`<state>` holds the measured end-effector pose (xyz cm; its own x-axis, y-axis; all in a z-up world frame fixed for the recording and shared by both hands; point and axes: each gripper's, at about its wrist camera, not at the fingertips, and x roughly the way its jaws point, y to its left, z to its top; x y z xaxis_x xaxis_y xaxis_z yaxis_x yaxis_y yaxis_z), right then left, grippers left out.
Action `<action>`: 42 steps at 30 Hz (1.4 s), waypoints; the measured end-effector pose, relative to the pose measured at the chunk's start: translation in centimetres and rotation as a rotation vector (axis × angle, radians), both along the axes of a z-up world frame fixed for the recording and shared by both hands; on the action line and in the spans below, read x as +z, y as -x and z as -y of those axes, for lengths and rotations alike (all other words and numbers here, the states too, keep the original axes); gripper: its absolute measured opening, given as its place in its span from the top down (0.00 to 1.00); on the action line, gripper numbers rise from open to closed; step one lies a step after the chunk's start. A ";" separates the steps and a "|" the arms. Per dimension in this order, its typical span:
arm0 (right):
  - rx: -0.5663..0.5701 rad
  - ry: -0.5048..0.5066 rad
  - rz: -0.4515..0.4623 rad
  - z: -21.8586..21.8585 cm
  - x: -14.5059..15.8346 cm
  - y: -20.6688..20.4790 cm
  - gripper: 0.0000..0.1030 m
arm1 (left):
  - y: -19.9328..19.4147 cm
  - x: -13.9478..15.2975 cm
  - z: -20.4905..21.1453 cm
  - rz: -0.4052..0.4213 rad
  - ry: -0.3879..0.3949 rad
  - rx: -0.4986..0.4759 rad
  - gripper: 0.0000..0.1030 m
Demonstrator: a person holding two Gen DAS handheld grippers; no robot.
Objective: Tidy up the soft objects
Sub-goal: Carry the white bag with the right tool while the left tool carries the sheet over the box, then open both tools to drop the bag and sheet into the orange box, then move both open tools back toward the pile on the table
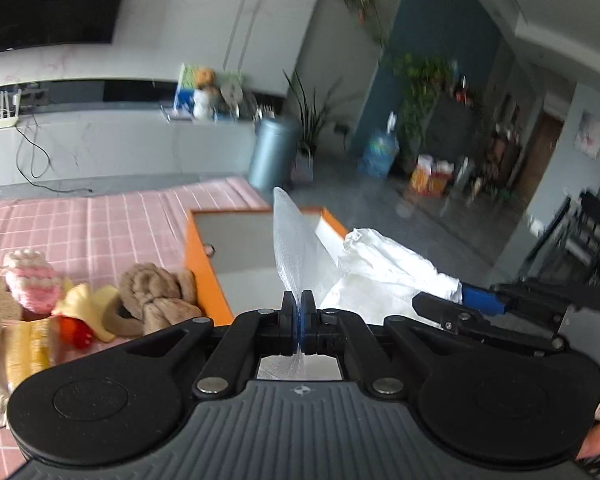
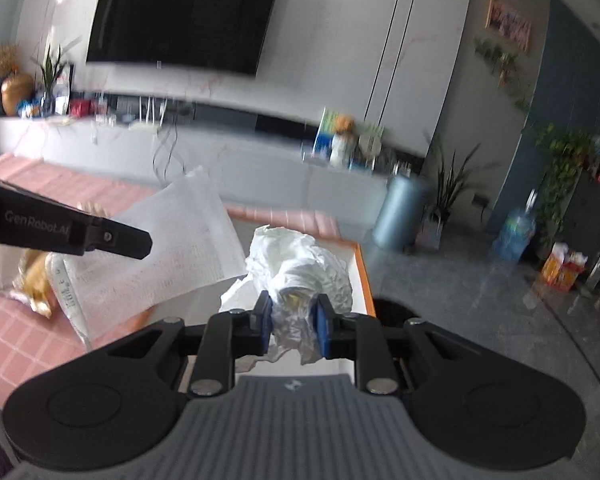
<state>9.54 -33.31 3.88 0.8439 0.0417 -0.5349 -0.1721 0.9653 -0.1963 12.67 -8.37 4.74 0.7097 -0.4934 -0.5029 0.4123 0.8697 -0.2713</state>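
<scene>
My left gripper [image 1: 299, 304] is shut on a thin white foam sheet [image 1: 296, 252], seen edge-on; it shows flat in the right wrist view [image 2: 168, 248]. My right gripper [image 2: 292, 320] is shut on a crumpled white plastic bag [image 2: 300, 268], held over the orange-rimmed box [image 2: 362, 268]. The same bag [image 1: 388, 272] and right gripper [image 1: 464, 300] appear at right in the left wrist view, beside the orange-rimmed box [image 1: 198, 264]. A brown plush knot [image 1: 156, 292], a pink-and-white knitted toy [image 1: 32, 280] and a yellow soft toy [image 1: 88, 308] lie left of the box.
Everything rests on a pink checked cloth [image 1: 100, 224]. A beige pouch and a snack packet [image 2: 36, 280] lie at left in the right wrist view. Behind are a white TV cabinet [image 1: 120, 144], a grey-blue bin [image 1: 272, 152] and potted plants.
</scene>
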 end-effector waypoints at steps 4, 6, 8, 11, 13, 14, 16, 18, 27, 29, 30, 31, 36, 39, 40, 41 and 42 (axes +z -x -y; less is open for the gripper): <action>0.022 -0.021 -0.161 1.7 -1.9 -3.0 0.80 | -2.9 -1.7 2.5 -0.068 -0.076 -0.050 0.99; 0.029 -0.015 -0.236 2.2 -2.9 -4.5 0.80 | -4.1 -2.5 3.7 -0.113 -0.117 -0.092 0.99; 0.032 -0.020 -0.302 2.7 -3.9 -6.0 0.80 | -4.9 -3.3 4.8 -0.161 -0.168 -0.137 0.99; 0.049 -0.021 -0.398 2.9 -5.3 -7.7 0.80 | -5.7 -4.3 6.4 -0.231 -0.213 -0.188 0.99; 0.061 -0.010 -0.442 2.6 -5.8 -8.2 0.79 | -6.1 -5.0 7.3 -0.252 -0.257 -0.205 0.99; 0.067 -0.001 -0.458 2.4 -6.2 -8.2 0.79 | -6.2 -5.2 7.6 -0.258 -0.277 -0.208 0.99; 0.073 0.018 -0.484 2.2 -6.6 -8.5 0.78 | -6.5 -5.8 8.3 -0.259 -0.335 -0.219 0.98; 0.072 0.028 -0.506 2.2 -7.0 -9.1 0.77 | -6.6 -6.2 9.0 -0.261 -0.387 -0.234 0.98; 0.052 0.026 -0.529 2.5 -7.1 -9.3 0.64 | -6.4 -8.0 10.7 -0.265 -0.535 -0.275 0.86; 0.050 0.039 -0.520 2.4 -7.0 -9.3 0.59 | -6.3 -8.0 10.8 -0.253 -0.557 -0.264 0.82; 0.052 0.041 -0.520 2.4 -7.0 -9.2 0.58 | -6.2 -8.0 10.8 -0.249 -0.561 -0.259 0.78; 0.053 0.041 -0.521 2.2 -7.0 -9.2 0.58 | -6.0 -7.9 10.7 -0.244 -0.561 -0.259 0.71; 0.052 0.066 -0.494 2.0 -6.3 -8.9 0.46 | -6.1 -7.2 10.7 -0.225 -0.566 -0.247 0.55; 0.055 0.077 -0.456 1.9 -5.3 -8.2 0.38 | -5.7 -6.3 10.3 -0.193 -0.546 -0.222 0.51; 0.055 0.078 -0.444 1.9 -5.0 -8.0 0.37 | -5.6 -6.0 10.1 -0.185 -0.539 -0.219 0.50; 0.053 0.081 -0.433 1.8 -4.6 -7.8 0.36 | -5.7 -5.7 10.0 -0.177 -0.532 -0.213 0.49; 0.050 0.084 -0.422 1.8 -4.2 -7.6 0.35 | -5.6 -5.4 9.8 -0.168 -0.523 -0.206 0.46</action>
